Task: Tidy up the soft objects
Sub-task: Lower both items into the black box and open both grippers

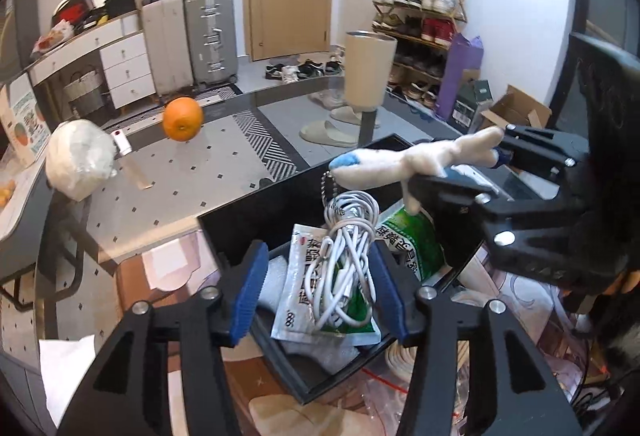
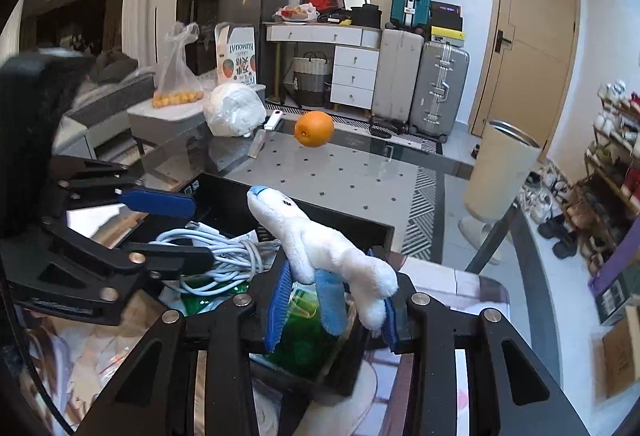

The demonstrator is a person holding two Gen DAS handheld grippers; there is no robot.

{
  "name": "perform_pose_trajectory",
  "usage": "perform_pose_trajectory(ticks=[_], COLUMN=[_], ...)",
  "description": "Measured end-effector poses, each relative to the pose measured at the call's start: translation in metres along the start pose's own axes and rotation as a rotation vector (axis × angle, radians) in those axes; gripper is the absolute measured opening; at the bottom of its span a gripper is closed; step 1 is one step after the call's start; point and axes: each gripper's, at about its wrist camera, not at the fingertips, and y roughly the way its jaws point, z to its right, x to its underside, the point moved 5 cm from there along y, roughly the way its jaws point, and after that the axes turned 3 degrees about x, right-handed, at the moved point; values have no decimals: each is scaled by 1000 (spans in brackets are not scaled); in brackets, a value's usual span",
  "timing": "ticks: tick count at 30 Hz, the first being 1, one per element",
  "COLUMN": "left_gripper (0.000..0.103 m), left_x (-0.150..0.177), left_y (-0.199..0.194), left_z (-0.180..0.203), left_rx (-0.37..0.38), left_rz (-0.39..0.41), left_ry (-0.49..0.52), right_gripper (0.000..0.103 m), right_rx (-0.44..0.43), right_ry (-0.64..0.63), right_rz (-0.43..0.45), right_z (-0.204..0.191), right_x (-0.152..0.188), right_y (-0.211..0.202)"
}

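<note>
Closest to me in the left wrist view, my left gripper (image 1: 316,290) has its blue fingers (image 1: 250,294) spread over the black tray (image 1: 224,232), with the coiled white cable (image 1: 350,256) lying between them; the pads do not press on it. The cable rests on a white sachet (image 1: 294,300) and a green packet (image 1: 420,244), all inside the tray.

In the right wrist view, my right gripper (image 2: 334,306) pinches the white plush toy (image 2: 320,236) by its lower end, fingers (image 2: 278,306) pressed in on its blue fabric and one white limb. The toy juts up and away from me, its blue-tipped head over the tray, above the cable (image 2: 216,248) and the green packet (image 2: 300,340). From the left wrist view the same toy (image 1: 420,158) hangs level above the tray's far right part, a bead chain (image 1: 326,188) dangling from its head.

Beyond the tray, the glass surface (image 2: 360,172) carries an orange (image 2: 314,129), well apart from the tray. Farther left sit a white wrapped bundle (image 2: 234,110) and a small white stick-shaped item (image 2: 274,120) just beside it. A beige cylindrical bin (image 2: 500,172) stands past the surface's right edge, with suitcases (image 2: 438,84) and a door (image 2: 532,44) behind.
</note>
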Motion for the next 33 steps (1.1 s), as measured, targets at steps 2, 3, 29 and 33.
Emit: perform_pose_trajectory(ticks=[2,3,29,33], left_gripper=[59,61,103,103], left_x=[2,3,65,75], left_y=[-5,-7,-51,-52], left_z=[-4,-5,12,15], left_rx=[3,1,-135,-146], left_rz=[11,15,167,171], left_ry=[-24,-35,-204,-219], right_gripper=[58,70,102,103], right_rx=[18,18,-188,-223], right_ry=[-26,-42,158,102], right_rz=[-21,-14,-52,-93], right_z=[-5,-7,7,-10], right_x=[-2,-1,53,58], right_y=[7,5,-72,-70])
